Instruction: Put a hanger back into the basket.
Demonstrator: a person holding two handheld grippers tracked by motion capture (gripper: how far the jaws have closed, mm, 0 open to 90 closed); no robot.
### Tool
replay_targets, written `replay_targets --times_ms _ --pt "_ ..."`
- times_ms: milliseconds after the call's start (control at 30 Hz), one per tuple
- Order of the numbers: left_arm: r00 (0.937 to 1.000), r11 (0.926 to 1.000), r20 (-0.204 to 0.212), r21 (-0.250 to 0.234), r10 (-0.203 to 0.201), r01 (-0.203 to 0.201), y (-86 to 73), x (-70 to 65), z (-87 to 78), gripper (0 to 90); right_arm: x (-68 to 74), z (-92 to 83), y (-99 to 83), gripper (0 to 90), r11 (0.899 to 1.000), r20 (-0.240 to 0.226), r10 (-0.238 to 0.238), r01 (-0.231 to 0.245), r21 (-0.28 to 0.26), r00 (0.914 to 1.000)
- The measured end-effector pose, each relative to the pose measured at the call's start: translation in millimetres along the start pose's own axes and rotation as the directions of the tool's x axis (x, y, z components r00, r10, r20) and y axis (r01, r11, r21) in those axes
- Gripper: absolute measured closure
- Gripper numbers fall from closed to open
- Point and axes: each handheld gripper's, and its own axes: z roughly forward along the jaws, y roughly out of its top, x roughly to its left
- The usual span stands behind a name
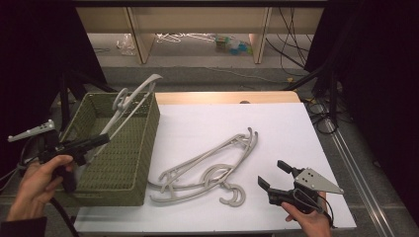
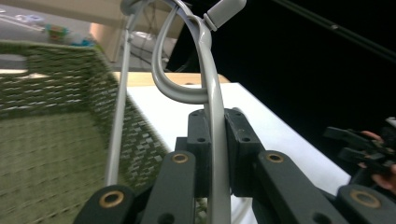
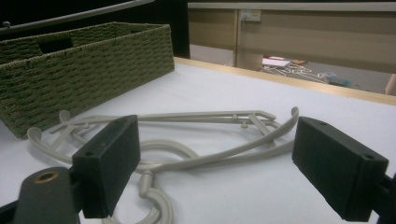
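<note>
The white counter [image 1: 276, 123] carries a green woven basket [image 1: 123, 163] at its left and a loose pile of grey plastic hangers [image 1: 207, 168] lying flat near the middle, just beside the basket's right wall. The step in hand looks to be loading hangers into the basket: the left tool [image 1: 96, 141] is clenched on the bar of one grey hanger [image 1: 129, 101], which stands tilted over the basket with its upper end rising above the far rim. In the left gripper view that held hanger [image 2: 211, 116] runs straight up between the closed jaws, its hook curling just above them. Apart from this hanger the basket's floor looks bare, though its near corner is hidden. The right tool [image 1: 276, 178] rests released at the counter's near right, jaws wide and aimed at the pile [image 3: 187, 140], touching nothing. The next move probably calls for lowering the held hanger until it lies inside the walls, then letting go.
</note>
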Motion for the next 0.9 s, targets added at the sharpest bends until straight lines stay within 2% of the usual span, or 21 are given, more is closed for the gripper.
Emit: replay_targets --times_ms 33,100,167,500,733,800,900 --pt "1.0000 1.0000 -0.002 -0.005 -0.004 0.004 -0.9 3.1 -1.6 81.3 0.1 -1.7 0.7 15.9 1.000 0.002 -0.002 0.002 0.020 1.0000" --pt "0.9999 0.9999 -0.007 0.002 -0.012 0.012 -2.2 9.5 -5.7 81.3 0.1 -1.7 0.7 15.8 1.000 -0.002 -0.001 0.001 0.020 1.0000" --pt "0.9999 0.9999 -0.005 0.006 -0.010 0.010 -3.4 12.6 -7.3 81.3 0.2 0.3 0.0 15.7 1.000 -0.002 0.001 -0.001 -0.003 1.0000" --pt "0.9995 0.9986 0.007 0.044 0.030 -0.031 -4.7 21.0 -12.1 81.3 0.4 0.4 0.1 15.7 1.000 -0.008 -0.005 0.005 -0.005 1.0000" --pt "0.9992 0.9978 -0.010 0.055 0.038 -0.037 -5.3 27.0 -20.3 81.3 0.7 0.5 0.1 15.7 1.000 -0.010 0.000 0.000 0.000 0.9999" --pt "0.9991 0.9970 -0.025 0.069 0.036 -0.034 -8.3 33.3 -22.1 81.2 0.9 -1.1 0.6 15.7 1.000 -0.008 -0.004 0.005 0.020 1.0000" --pt "0.9983 0.9958 -0.046 0.085 0.037 -0.033 -10.6 39.4 -23.9 81.2 0.8 -1.0 0.5 15.8 1.000 -0.010 -0.004 0.004 0.021 0.9999"
